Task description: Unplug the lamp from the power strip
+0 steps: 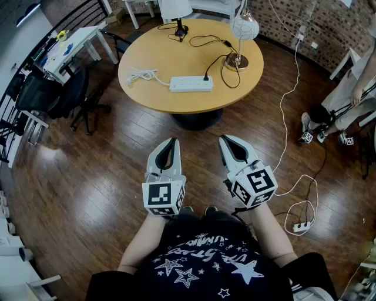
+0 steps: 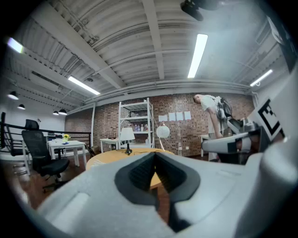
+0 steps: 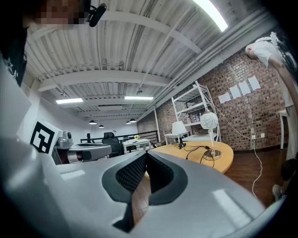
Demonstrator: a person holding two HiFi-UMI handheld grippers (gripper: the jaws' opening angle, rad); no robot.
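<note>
A white power strip (image 1: 191, 84) lies on the round wooden table (image 1: 147, 94) across the room, with a black plug (image 1: 206, 76) in it. The plug's black cord runs to a globe-shaded lamp (image 1: 244, 27) at the table's right. A second lamp with a white shade (image 1: 176, 9) stands at the table's far side. My left gripper (image 1: 173, 140) and right gripper (image 1: 224, 139) are held side by side over the floor, well short of the table. Both are shut and hold nothing. The globe lamp (image 3: 209, 122) and the table (image 3: 205, 155) show beyond my right gripper (image 3: 145, 154). My left gripper (image 2: 154, 154) points at the table (image 2: 109, 158).
Black office chairs (image 1: 44, 94) and a white desk (image 1: 73, 44) stand at the left. A person (image 1: 346, 94) stands at the right. A white cord trails over the wooden floor to another power strip (image 1: 301, 226). A white shelf (image 2: 135, 123) stands against the brick wall.
</note>
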